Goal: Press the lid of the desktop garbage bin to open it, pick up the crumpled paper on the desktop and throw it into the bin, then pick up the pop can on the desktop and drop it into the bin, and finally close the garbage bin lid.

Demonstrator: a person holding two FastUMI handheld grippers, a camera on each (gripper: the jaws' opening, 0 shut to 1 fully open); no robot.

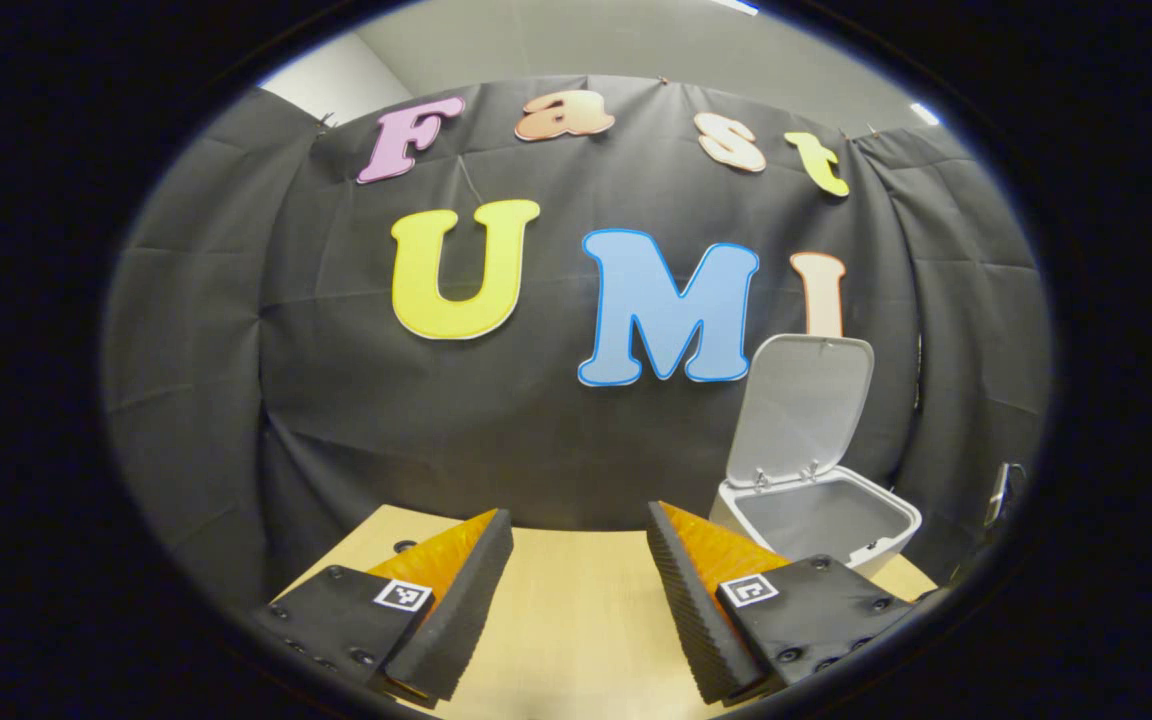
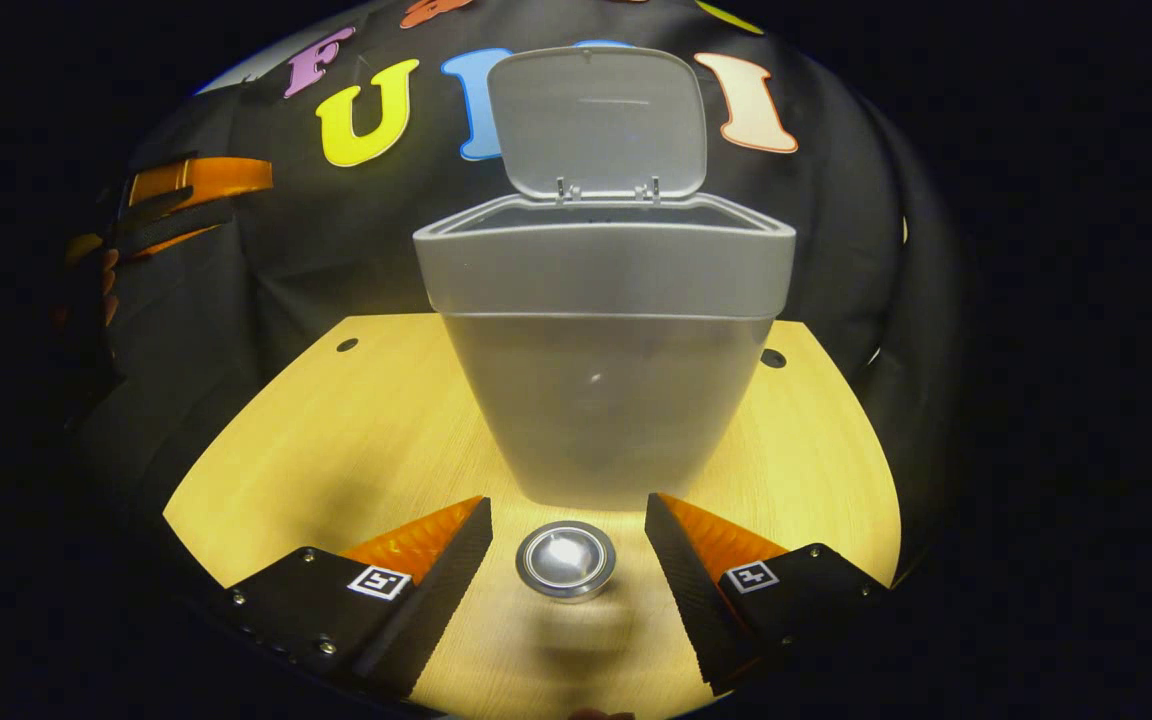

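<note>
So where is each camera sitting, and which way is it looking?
Left gripper view: rides the left tongs, held above the table, facing the cloth wall; open bin to the right.
Right gripper view: rides the right tongs, low over the table, facing the bin's front; pop can between its open fingers, untouched.
Both show the bin with lid up.

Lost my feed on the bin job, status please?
Right gripper open, straddling the pop can, not yet clamped. Left gripper open, empty. Garbage bin lid up. Nothing in the way.
</note>
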